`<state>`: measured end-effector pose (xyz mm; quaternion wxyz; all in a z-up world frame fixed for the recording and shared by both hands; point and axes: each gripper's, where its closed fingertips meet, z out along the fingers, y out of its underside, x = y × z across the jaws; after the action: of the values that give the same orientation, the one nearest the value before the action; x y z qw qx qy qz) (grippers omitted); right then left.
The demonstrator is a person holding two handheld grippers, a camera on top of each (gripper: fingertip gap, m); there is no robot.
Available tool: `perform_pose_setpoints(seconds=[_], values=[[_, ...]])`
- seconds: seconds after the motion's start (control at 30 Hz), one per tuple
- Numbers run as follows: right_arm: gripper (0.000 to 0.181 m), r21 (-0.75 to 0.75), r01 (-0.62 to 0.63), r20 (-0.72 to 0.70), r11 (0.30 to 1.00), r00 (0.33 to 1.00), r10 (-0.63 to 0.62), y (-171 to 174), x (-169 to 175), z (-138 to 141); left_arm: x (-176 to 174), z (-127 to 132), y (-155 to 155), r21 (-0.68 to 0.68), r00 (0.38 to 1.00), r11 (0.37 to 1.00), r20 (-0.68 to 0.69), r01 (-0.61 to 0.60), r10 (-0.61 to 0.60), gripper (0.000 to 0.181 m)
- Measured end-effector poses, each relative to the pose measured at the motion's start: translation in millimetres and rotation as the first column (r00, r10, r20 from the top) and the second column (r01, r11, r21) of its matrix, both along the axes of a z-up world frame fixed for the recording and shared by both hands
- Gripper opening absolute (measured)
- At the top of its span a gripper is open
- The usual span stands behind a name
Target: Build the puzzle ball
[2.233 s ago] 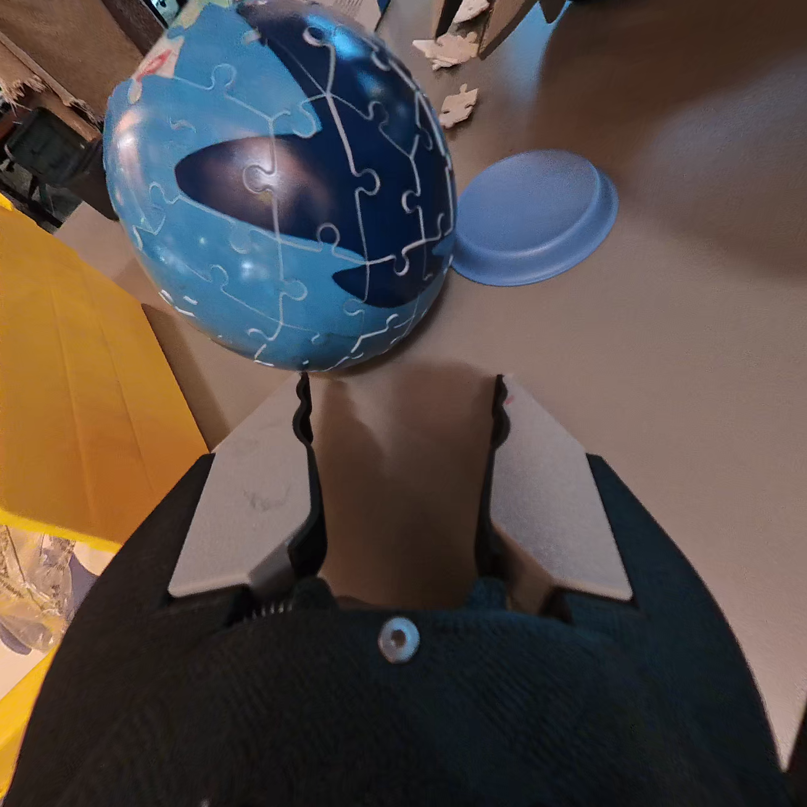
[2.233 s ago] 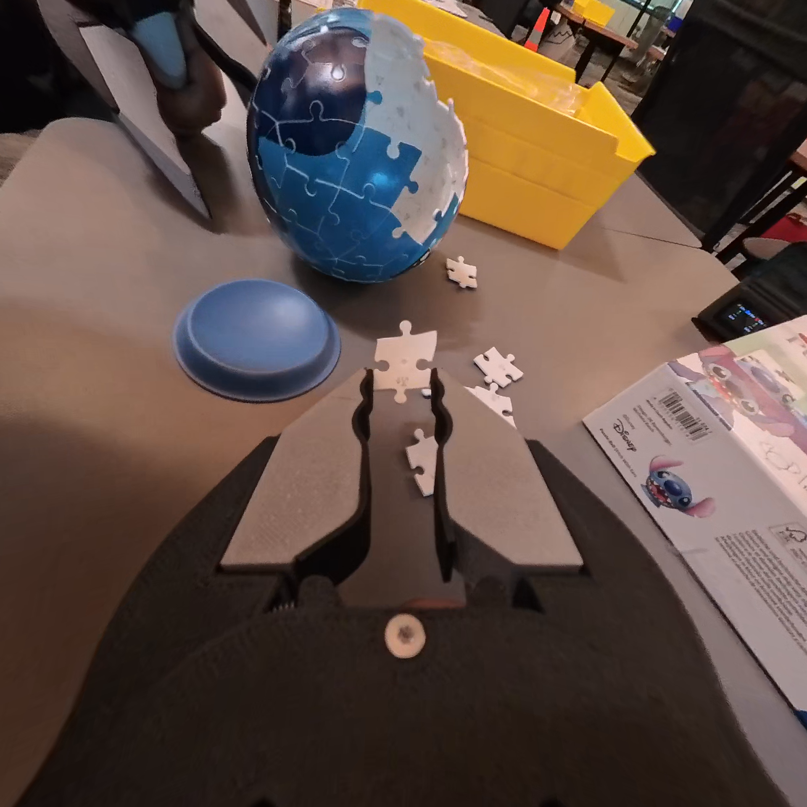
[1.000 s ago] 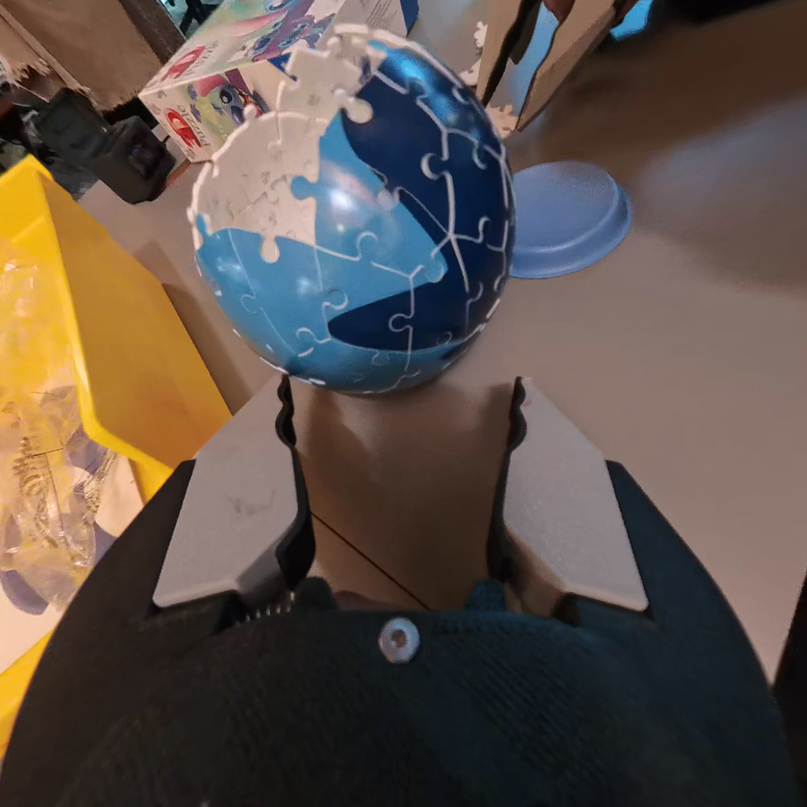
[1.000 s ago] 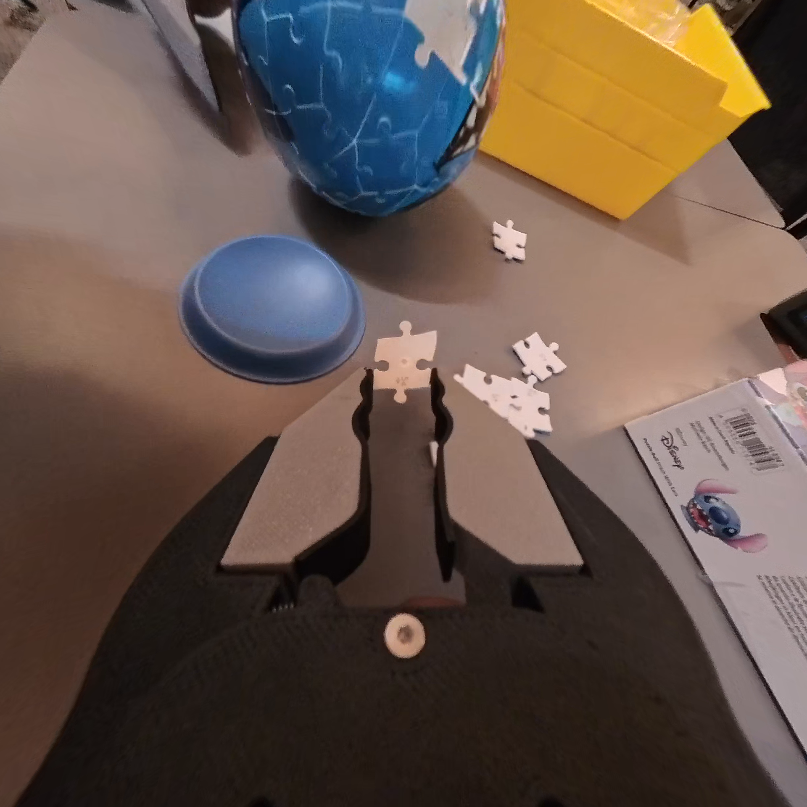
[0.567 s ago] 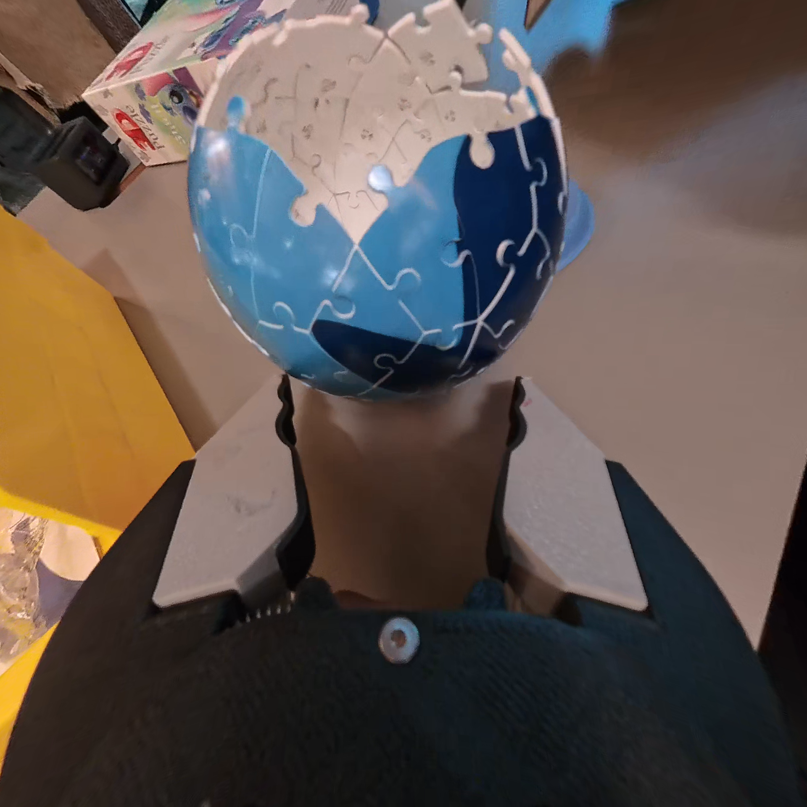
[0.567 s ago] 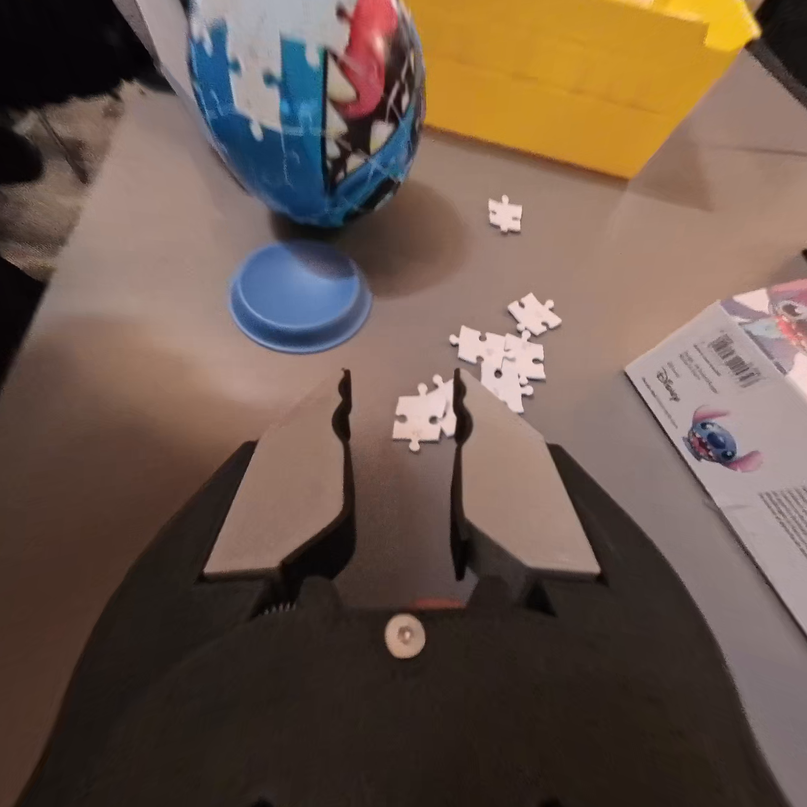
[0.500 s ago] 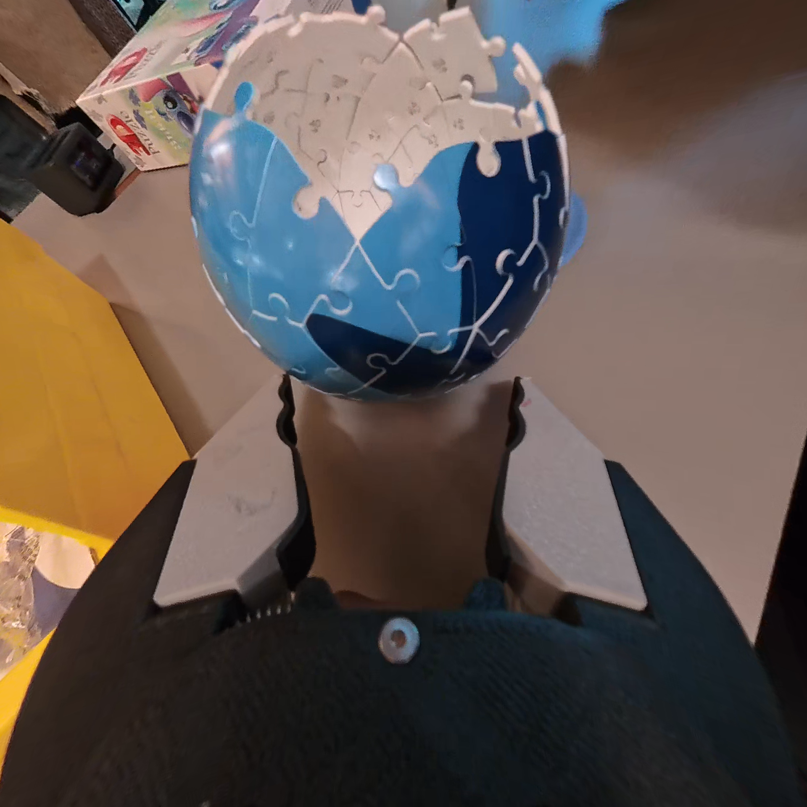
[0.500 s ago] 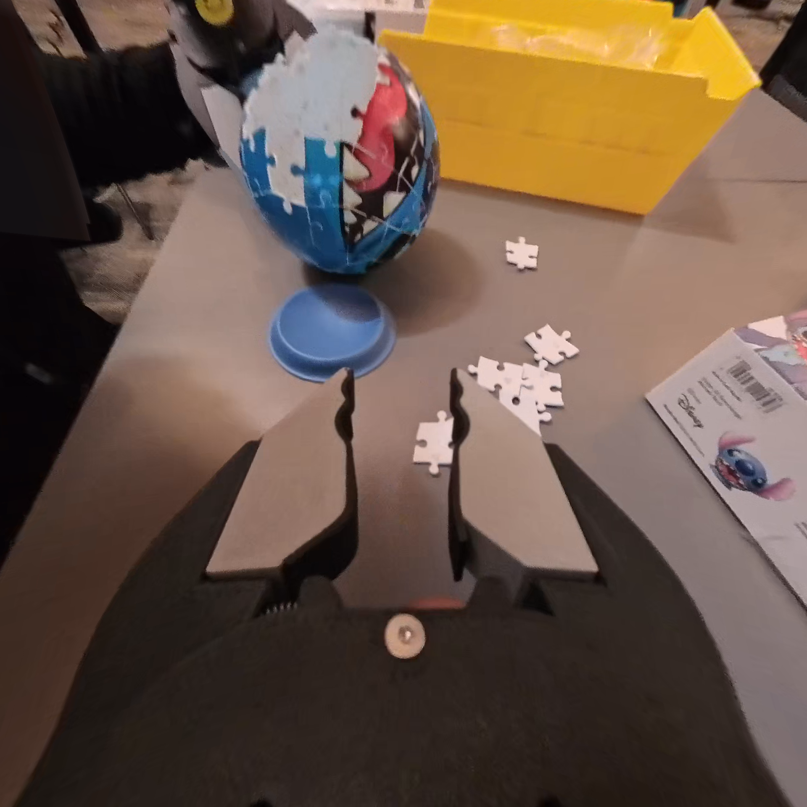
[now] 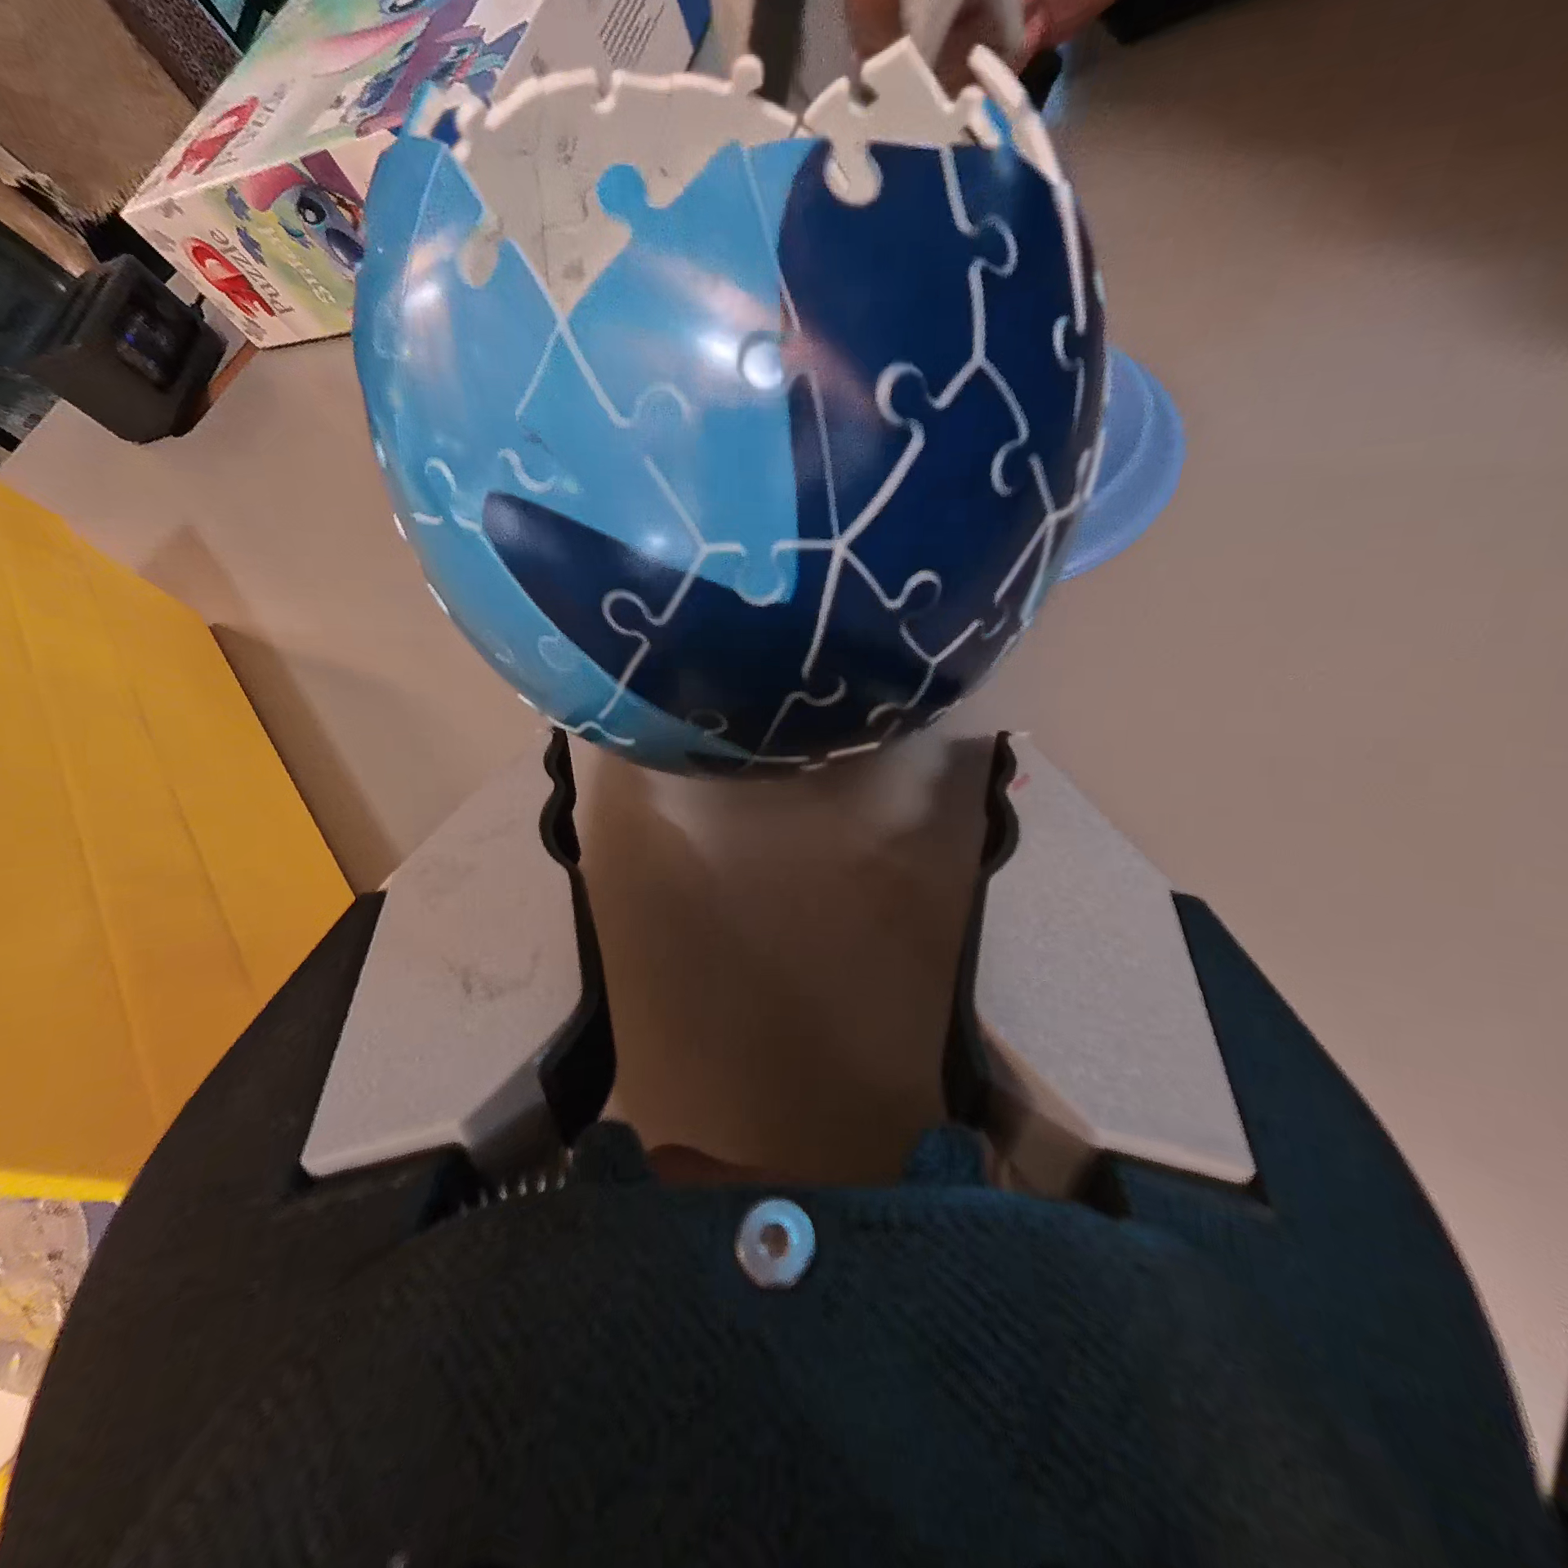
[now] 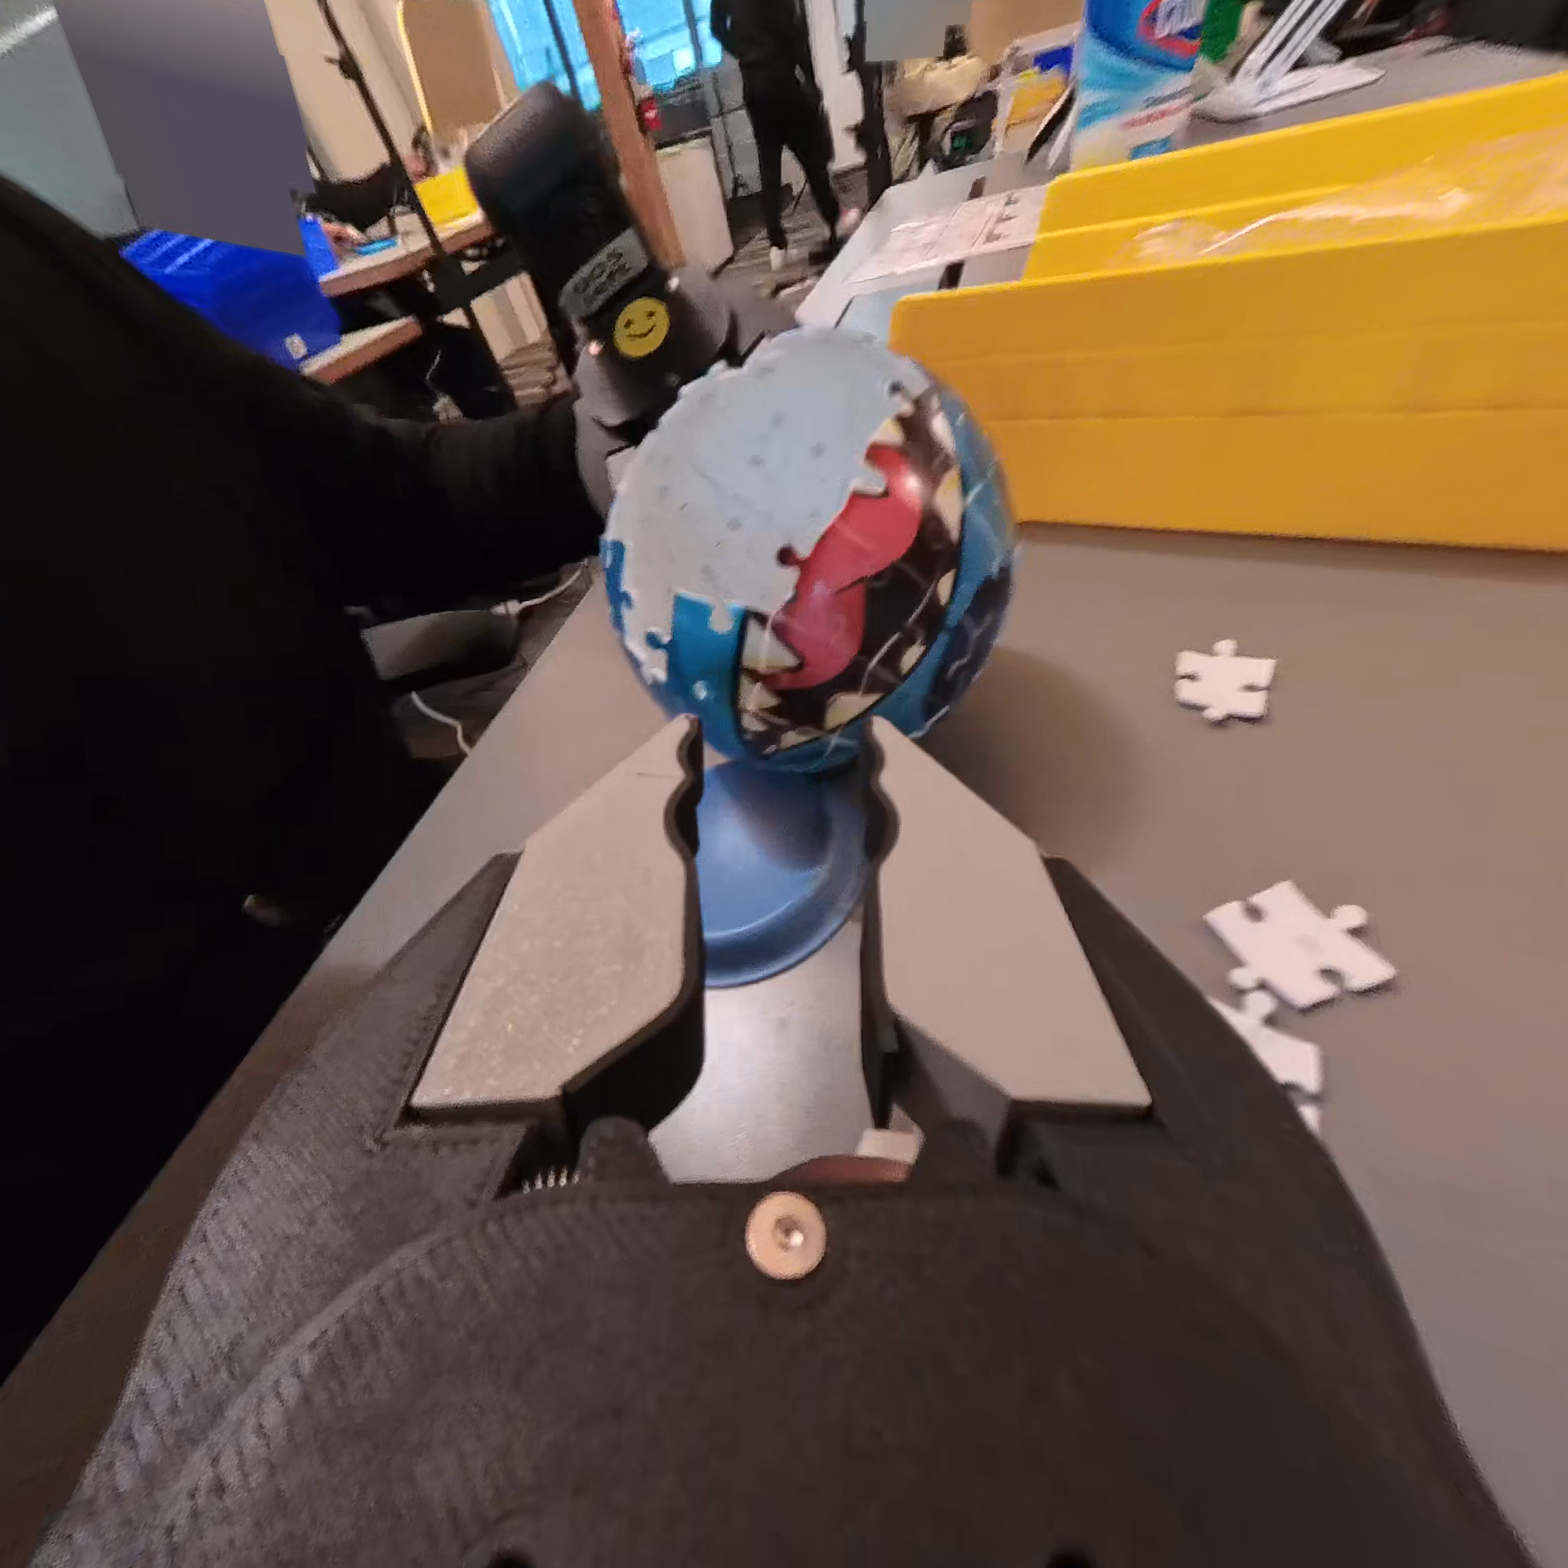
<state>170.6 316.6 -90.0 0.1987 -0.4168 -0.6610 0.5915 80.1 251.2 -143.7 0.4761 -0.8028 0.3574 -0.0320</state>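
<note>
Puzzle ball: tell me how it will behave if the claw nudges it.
The puzzle ball is round, so it probably rolls easily. Its open, jagged rim suggests a hollow, light shell. Visible seams between interlocked pieces hint that a hard push might pop some loose.

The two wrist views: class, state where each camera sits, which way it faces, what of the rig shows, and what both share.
Left wrist view: on the left gripper, looking down over its open fingers at the puzzle ball.
Right wrist view: on the right gripper, facing level across the table; its open fingers frame the blue stand.
Shared: ball, stand, yellow bin.
</note>
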Motion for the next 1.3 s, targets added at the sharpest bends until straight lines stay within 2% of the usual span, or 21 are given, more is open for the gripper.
perform_pose_setpoints(seconds=[0.07, 0.2, 0.3, 0.4, 0.53, 0.63, 0.73, 0.9, 1.1, 1.3], values=[[0.033, -0.057, 0.022, 0.016, 0.998, 1.000, -0.021, 10, -9, 2, 0, 1, 3, 0.000, 1.000, 1.000, 0.001, 0.000, 0.000, 0.095], [0.057, -0.104, -0.028, 0.082, 0.994, 0.996, 0.037, 6, -8, -6, 1, 2, 8, -0.007, 1.000, 1.000, 0.027, 0.000, 0.000, 0.096], [0.069, 0.025, -0.053, 0.063, 0.998, 0.997, 0.052, 4, -8, -13, 1, 3, 14, -0.006, 0.998, 1.000, 0.056, 0.002, -0.002, 0.096], [0.081, 0.222, 0.018, 0.064, 0.975, 0.997, -0.033, 16, -23, -28, 0, 4, 21, -0.016, 0.997, 1.000, 0.082, 0.000, 0.001, 0.097], [0.097, 0.333, 0.009, 0.081, 0.943, 0.996, -0.039, 9, -31, -41, -1, 3, 26, -0.026, 0.996, 1.000, 0.094, 0.000, 0.003, 0.098], [0.099, 0.391, -0.002, 0.052, 0.921, 0.998, -0.020, -4, -39, -42, -1, 2, 28, -0.028, 0.996, 1.000, 0.094, 0.003, 0.000, 0.099], [0.102, 0.461, 0.037, 0.038, 0.887, 0.997, -0.062, -4, -53, -47, -4, 0, 31, -0.036, 0.996, 0.999, 0.080, -0.027, 0.029, 0.104], [0.100, 0.449, 0.050, 0.002, 0.892, 0.998, -0.057, -7, -53, -38, -2, 0, 30, -0.048, 0.996, 0.998, 0.078, -0.048, 0.052, 0.104], [0.098, 0.399, 0.012, 0.005, 0.917, 1.000, -0.016, -14, -26, -12, 30, 22, 22, -0.032, 0.985, 0.998, 0.164, -0.050, 0.055, 0.103], [0.097, 0.397, -0.030, 0.058, 0.917, 0.998, 0.007, -19, 15, -19, 68, 14, 15, -0.072, 0.989, 0.996, 0.136, -0.055, 0.065, 0.101]])
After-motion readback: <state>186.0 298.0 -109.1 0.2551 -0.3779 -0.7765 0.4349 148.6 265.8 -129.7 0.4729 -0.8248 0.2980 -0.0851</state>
